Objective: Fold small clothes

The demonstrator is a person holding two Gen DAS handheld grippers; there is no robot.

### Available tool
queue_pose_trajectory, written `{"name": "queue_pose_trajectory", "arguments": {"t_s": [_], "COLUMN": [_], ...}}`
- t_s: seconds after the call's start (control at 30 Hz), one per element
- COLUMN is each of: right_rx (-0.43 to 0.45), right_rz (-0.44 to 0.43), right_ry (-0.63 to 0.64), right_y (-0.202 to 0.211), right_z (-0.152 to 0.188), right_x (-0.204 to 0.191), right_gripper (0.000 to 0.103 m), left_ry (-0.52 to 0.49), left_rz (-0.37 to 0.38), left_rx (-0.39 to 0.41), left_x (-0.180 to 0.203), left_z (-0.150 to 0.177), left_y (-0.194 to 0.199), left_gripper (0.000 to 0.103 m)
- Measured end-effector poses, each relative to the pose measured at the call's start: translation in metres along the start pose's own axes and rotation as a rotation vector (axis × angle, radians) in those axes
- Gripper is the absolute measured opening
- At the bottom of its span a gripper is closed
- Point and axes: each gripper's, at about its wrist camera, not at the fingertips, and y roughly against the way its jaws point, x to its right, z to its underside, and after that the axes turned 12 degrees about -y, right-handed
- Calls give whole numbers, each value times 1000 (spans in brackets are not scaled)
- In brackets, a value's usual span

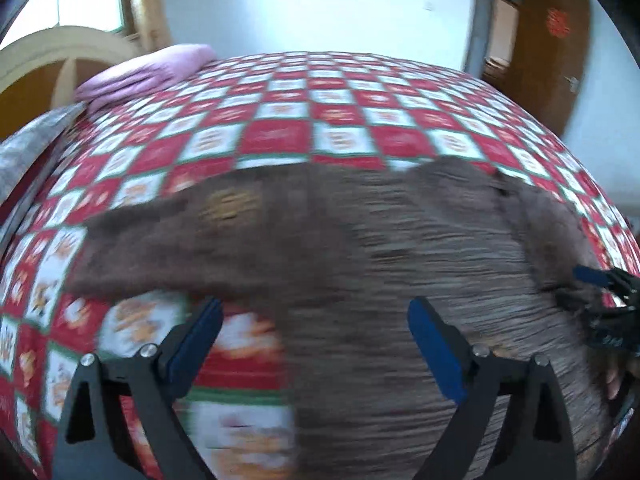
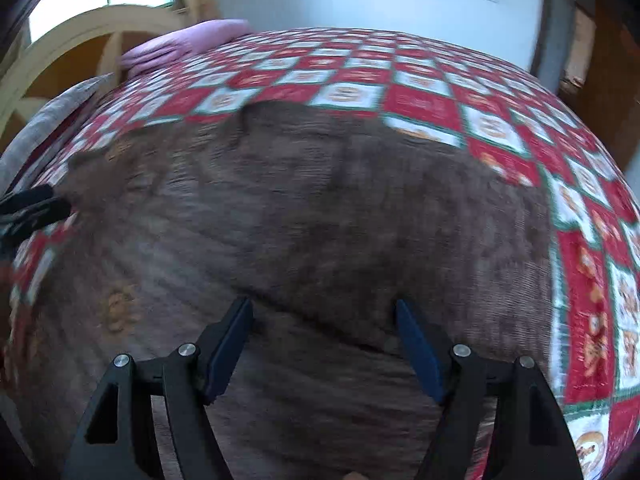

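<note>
A brown ribbed garment [image 1: 360, 240] lies spread on the bed, blurred in both views, with a small orange emblem [image 1: 228, 204] near its left side. My left gripper [image 1: 316, 312] hovers open over the garment's left edge with nothing between its blue pads. In the right wrist view the same garment [image 2: 320, 200] fills the middle, and my right gripper [image 2: 322, 306] stands open above it, its pads apart from the cloth. The right gripper [image 1: 608, 300] also shows at the left wrist view's right edge, beside a sleeve end. The left gripper [image 2: 32, 208] shows at the right wrist view's left edge.
The bed carries a red, white and green checked cover [image 1: 320, 112]. A folded pink blanket [image 1: 148, 72] and a grey pillow [image 1: 32, 148] lie at the far left by a cream headboard [image 1: 60, 52]. A brown door [image 1: 552, 60] stands at the back right.
</note>
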Motion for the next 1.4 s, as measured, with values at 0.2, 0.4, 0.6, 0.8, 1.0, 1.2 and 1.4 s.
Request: {"name": "queue_pose_trajectory", "arguments": {"t_s": [0.2, 0.4, 0.6, 0.8, 1.0, 1.2, 1.4], "right_rx": [114, 10, 60, 97, 112, 125, 132], "right_rz": [87, -17, 21, 60, 57, 75, 85], "right_ry": [6, -58, 26, 101, 96, 105, 109], "right_y": [20, -19, -20, -23, -21, -20, -20], "right_z": [-16, -11, 0, 7, 10, 12, 13], "right_x": [-21, -32, -50, -67, -64, -68, -69], "right_gripper": [74, 76, 76, 77, 77, 77, 77], "left_ry": [139, 233, 275, 450, 692, 745, 728], "left_rz": [-98, -136, -173, -106, 32, 117, 46], "left_rx": [-54, -85, -90, -77, -30, 13, 37], "left_x": [-77, -117, -143, -178, -211, -213, -216], "left_z": [30, 50, 55, 61, 68, 61, 55], "left_y": [-11, -17, -23, -30, -33, -44, -54], "left_gripper": [96, 96, 96, 96, 95, 90, 80]}}
